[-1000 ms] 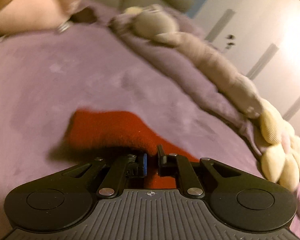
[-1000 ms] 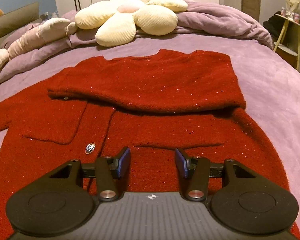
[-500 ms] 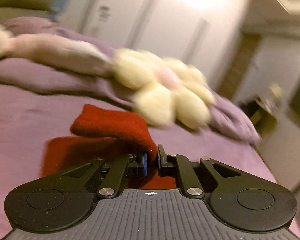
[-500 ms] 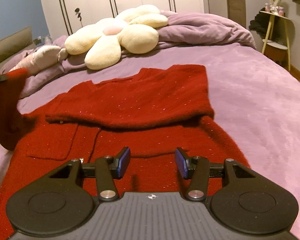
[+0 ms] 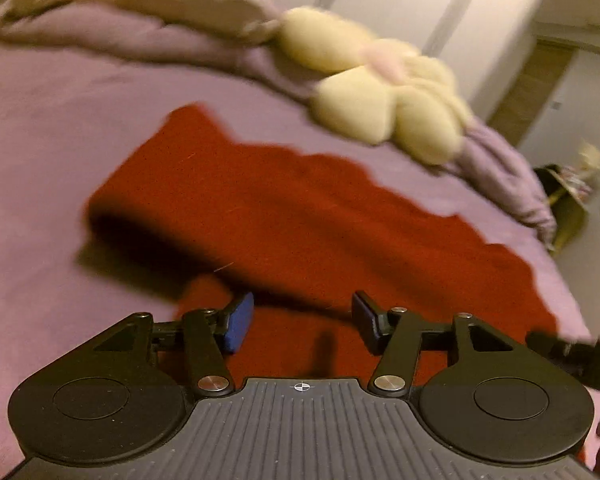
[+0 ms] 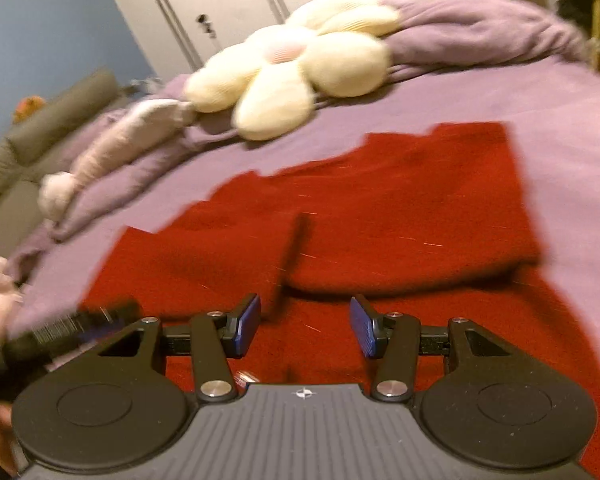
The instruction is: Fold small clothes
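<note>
The red cardigan (image 6: pixel 380 216) lies mid-bed, nearer the foot edge, both sleeves laid across its chest. The left gripper (image 5: pixel 302 322) is opening, nothing between its fingers; the right gripper (image 6: pixel 304 326) hovers spread, empty. Next, probably: pinching the hem to fold upward.

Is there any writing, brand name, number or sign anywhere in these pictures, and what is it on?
No readable text anywhere.
red cardigan: no label or print shows.
flower pillow: plain, no writing.
left gripper and right gripper: each body bears only a small crosshair mark, no letters or numbers.
wardrobe doors: a small dark blotch, too blurred to read as anything.
</note>
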